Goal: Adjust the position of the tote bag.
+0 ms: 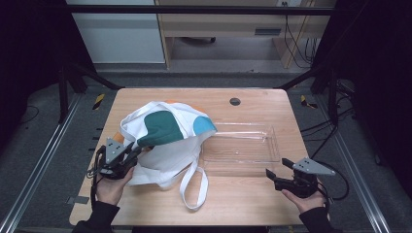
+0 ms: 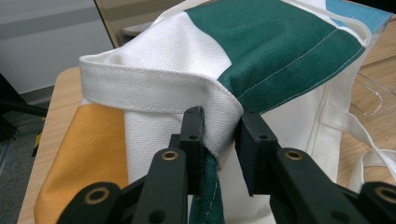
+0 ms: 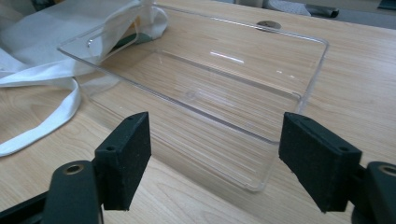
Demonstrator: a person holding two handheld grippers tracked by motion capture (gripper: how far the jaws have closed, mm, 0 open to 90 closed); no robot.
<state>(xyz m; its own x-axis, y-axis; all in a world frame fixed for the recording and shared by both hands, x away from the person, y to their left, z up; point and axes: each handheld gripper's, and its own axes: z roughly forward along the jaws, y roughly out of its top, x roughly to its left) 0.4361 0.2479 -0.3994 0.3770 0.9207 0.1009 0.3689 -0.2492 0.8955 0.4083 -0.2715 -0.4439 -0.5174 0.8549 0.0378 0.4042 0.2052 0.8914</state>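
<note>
The wooden tabletop point(image 1: 243, 194) carries everything, its pale surface broken by a small dark round plug point(image 1: 235, 101) near the far edge. Largest on it is the cloth tote bag point(image 1: 165, 141), white with green, blue and orange patches, lying crumpled on the left half of the tabletop. One of its white straps point(image 1: 193, 187) loops out toward the near edge. The bag's right side just overlaps the left end of a clear plastic tray point(image 1: 269, 145), which sits flat toward the right, shallow and rectangular, with nothing lying in it apart from that bit of cloth at its corner.

At the bag's near left edge is the left gripper point(image 2: 219, 135), held in the person's left hand point(image 1: 111, 187). Its jaws are pinching a folded bit of the bag's white hem, the cloth squeezed between the two black pads where the white band meets the green patch.

The right gripper point(image 3: 215, 158) is in the right hand point(image 1: 306, 199) near the tray's near right corner. Its jaws are spread apart, aimed at the tray's corner with nothing between the pads and no contact with the plastic.
</note>
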